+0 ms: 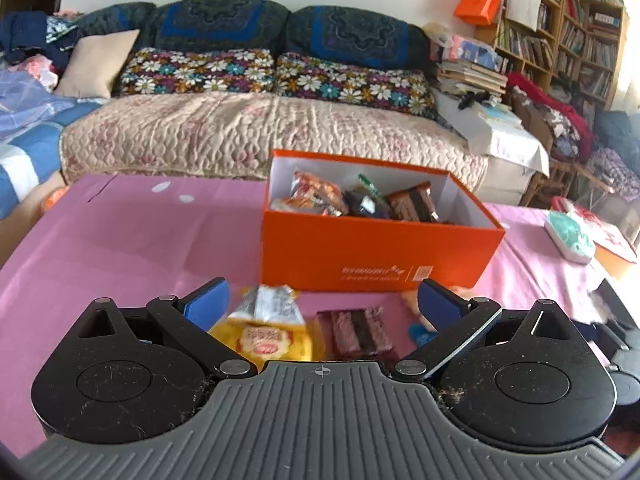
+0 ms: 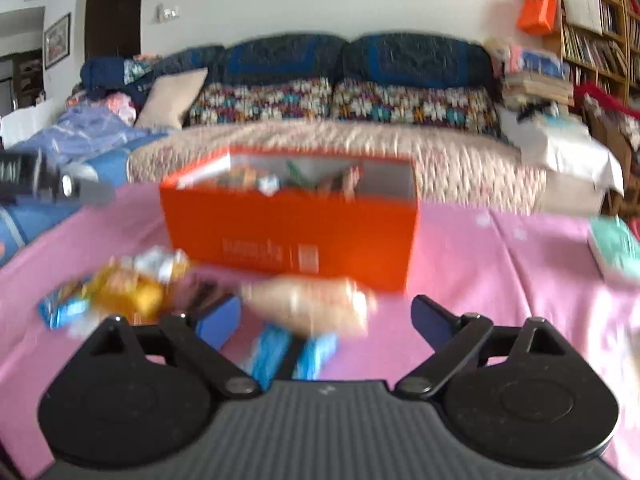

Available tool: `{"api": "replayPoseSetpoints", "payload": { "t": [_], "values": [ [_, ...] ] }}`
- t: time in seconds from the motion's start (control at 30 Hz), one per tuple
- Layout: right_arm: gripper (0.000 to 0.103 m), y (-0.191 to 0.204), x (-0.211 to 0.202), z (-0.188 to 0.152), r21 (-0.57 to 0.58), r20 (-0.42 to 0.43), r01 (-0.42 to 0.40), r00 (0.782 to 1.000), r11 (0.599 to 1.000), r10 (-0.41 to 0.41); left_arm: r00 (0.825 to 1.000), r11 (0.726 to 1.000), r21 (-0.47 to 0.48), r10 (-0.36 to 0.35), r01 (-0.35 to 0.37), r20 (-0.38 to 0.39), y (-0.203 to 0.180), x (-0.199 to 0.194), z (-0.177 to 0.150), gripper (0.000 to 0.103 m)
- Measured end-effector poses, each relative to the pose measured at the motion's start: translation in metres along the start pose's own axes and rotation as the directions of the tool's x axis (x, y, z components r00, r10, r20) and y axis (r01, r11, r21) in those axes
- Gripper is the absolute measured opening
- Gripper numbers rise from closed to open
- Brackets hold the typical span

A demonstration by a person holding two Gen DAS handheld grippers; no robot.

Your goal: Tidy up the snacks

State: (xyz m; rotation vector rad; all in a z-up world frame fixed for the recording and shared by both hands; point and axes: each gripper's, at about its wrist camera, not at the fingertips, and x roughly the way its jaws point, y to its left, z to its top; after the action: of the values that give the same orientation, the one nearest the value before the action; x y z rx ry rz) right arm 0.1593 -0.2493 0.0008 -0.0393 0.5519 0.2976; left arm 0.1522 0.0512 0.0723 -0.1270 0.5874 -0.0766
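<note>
Two grippers hover over a pink-covered desk (image 1: 120, 240), both with jaws spread wide and nothing between them. An orange box (image 1: 372, 256) sits on the desk, holding several snack packets. In front of the box, near the left gripper (image 1: 324, 300), lie a yellow snack bag (image 1: 268, 336) and a brown wafer packet (image 1: 352, 328). In front of the box by the right gripper (image 2: 326, 316), blurred, lie a pale packet (image 2: 312, 300) and blue packets (image 2: 292, 352).

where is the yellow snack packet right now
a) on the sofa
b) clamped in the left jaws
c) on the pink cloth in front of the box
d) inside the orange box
c: the yellow snack packet lies on the pink cloth, on the near side of the orange box, untouched by the open left gripper.
</note>
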Motion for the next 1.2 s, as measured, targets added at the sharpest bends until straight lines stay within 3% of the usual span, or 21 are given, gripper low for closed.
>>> {"api": "replayPoseSetpoints", "payload": {
  "t": [0.23,0.37,0.47,0.63,0.77,0.87,0.9,1.03,1.2],
  "values": [
    [0.092,-0.016,0.000,-0.006,0.122,-0.023,-0.024,0.999,0.992,0.027,0.999,0.999,0.029,0.043,-0.042,-0.029,0.012,-0.002,-0.017,0.077],
    [0.092,-0.014,0.006,-0.004,0.153,-0.040,-0.046,0.998,0.987,0.053,0.995,0.998,0.027,0.063,-0.061,-0.083,0.026,-0.009,-0.070,0.076],
    [0.092,-0.014,0.010,-0.005,0.149,-0.048,-0.043,0.998,0.988,0.051,0.993,0.997,0.047,0.072,-0.068,-0.097,0.028,-0.005,-0.092,0.072],
    [0.092,-0.019,0.016,-0.005,0.187,-0.058,-0.050,0.996,0.981,0.062,0.994,0.986,0.138,0.102,-0.097,-0.028,0.026,0.023,-0.063,0.074],
    [0.092,-0.024,0.017,-0.006,0.201,-0.062,-0.043,0.996,0.979,0.056,0.989,0.975,0.181,0.141,-0.133,-0.035,0.031,0.070,-0.034,0.059],
    [0.092,-0.029,0.021,-0.006,0.210,-0.074,-0.040,0.996,0.977,0.056,0.991,0.989,0.138,0.069,-0.053,-0.118,0.035,0.100,-0.024,0.036],
    [0.092,-0.030,0.022,-0.006,0.216,-0.079,-0.039,0.995,0.976,0.058,0.987,0.993,0.117,0.046,-0.028,-0.154,0.035,0.107,-0.026,0.034],
    [0.092,-0.038,0.023,-0.007,0.263,-0.092,-0.048,0.993,0.964,0.074,0.989,0.986,0.167,0.039,-0.015,-0.143,0.022,0.093,-0.048,0.037],
    [0.092,-0.042,0.020,-0.008,0.295,-0.084,-0.070,0.992,0.953,0.099,0.986,0.973,0.213,-0.053,0.086,-0.159,0.001,0.049,-0.083,0.039]
  ]
}}
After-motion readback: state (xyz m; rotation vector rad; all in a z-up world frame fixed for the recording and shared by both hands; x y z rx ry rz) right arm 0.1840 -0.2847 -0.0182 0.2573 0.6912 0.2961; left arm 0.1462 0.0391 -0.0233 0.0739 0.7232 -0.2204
